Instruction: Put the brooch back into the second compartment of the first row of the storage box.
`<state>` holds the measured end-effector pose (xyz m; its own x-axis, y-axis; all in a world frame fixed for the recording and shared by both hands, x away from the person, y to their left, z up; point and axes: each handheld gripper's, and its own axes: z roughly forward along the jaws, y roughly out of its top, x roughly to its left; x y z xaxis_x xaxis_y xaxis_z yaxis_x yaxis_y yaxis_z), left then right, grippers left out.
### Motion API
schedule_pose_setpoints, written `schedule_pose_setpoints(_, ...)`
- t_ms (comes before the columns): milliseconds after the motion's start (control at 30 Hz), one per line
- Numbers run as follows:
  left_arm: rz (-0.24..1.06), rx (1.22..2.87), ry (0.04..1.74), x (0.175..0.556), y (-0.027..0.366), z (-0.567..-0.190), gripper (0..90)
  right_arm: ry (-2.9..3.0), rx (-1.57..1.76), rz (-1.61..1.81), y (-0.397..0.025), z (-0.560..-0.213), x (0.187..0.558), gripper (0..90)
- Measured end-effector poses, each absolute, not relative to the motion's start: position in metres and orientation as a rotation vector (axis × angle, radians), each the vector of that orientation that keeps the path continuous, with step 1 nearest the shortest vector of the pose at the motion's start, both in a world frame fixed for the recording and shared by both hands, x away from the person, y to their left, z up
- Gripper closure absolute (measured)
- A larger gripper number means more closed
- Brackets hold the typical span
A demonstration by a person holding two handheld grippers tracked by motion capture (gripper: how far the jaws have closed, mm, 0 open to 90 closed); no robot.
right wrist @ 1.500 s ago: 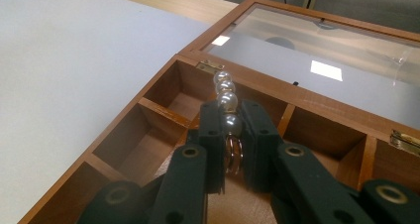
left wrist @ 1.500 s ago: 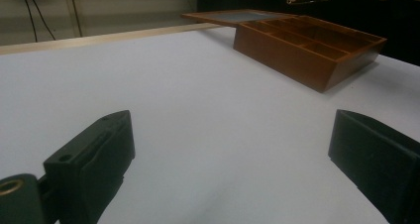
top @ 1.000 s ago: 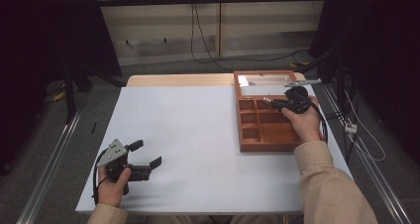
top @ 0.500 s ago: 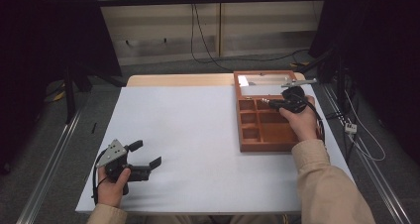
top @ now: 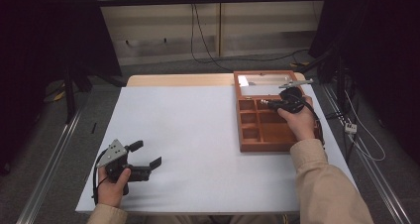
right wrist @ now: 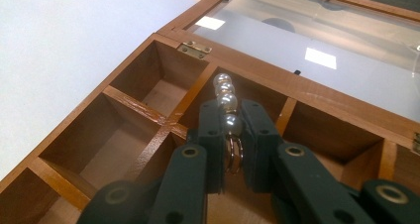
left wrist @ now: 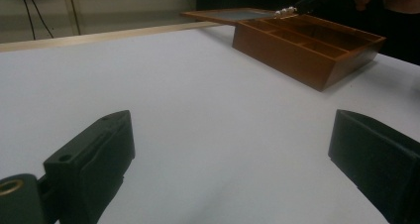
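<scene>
Right gripper view: right gripper (right wrist: 231, 135) clamped on a pearl string (right wrist: 226, 102), poised above the open wooden compartment box (right wrist: 124, 135), likely for placement. Left gripper (top: 143, 159) rests idle on the table (top: 198, 135), jaws apart.

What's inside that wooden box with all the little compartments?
The wooden box compartments in view look bare. The right gripper, holding a pearl string above them, hides the part beneath.

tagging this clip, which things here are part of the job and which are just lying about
In use:
- string of pearls, clamped in the right gripper
- wooden compartment box, lid open, pearls held over it

Lying about:
- left gripper, open, idle near the table's front left corner
- cables on the floor behind the table
</scene>
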<state>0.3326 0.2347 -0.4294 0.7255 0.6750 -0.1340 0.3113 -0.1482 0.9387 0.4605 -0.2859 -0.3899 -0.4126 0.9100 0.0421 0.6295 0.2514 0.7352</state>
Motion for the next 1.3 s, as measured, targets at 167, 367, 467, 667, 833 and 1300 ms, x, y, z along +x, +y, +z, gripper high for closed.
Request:
schedule_pose_setpoints(167,0.382,1.744,0.785,0.333,0.235,-0.429,4.0,2.146,1.401,0.966,-0.284,-0.391,0.463,81.5)
schedule_pose_setpoints(367,0.378,1.747,0.786,0.332,0.234,-0.43,4.0,2.148,1.4,0.955,-0.283,-0.393,0.465,81.5)
schedule_pose_setpoints(467,0.378,1.749,0.783,0.332,0.234,-0.43,4.0,2.147,1.398,0.947,-0.283,-0.395,0.467,81.4)
schedule_pose_setpoints(667,0.376,1.744,0.785,0.332,0.234,-0.43,4.2,2.152,1.403,0.937,-0.283,-0.398,0.469,81.4)
schedule_pose_setpoints(833,0.375,1.75,0.783,0.332,0.234,-0.43,4.2,2.15,1.404,0.935,-0.284,-0.399,0.471,81.4)
schedule_pose_setpoints(1300,0.37,1.752,0.782,0.332,0.232,-0.431,4.1,2.151,1.403,0.928,-0.282,-0.401,0.472,81.4)
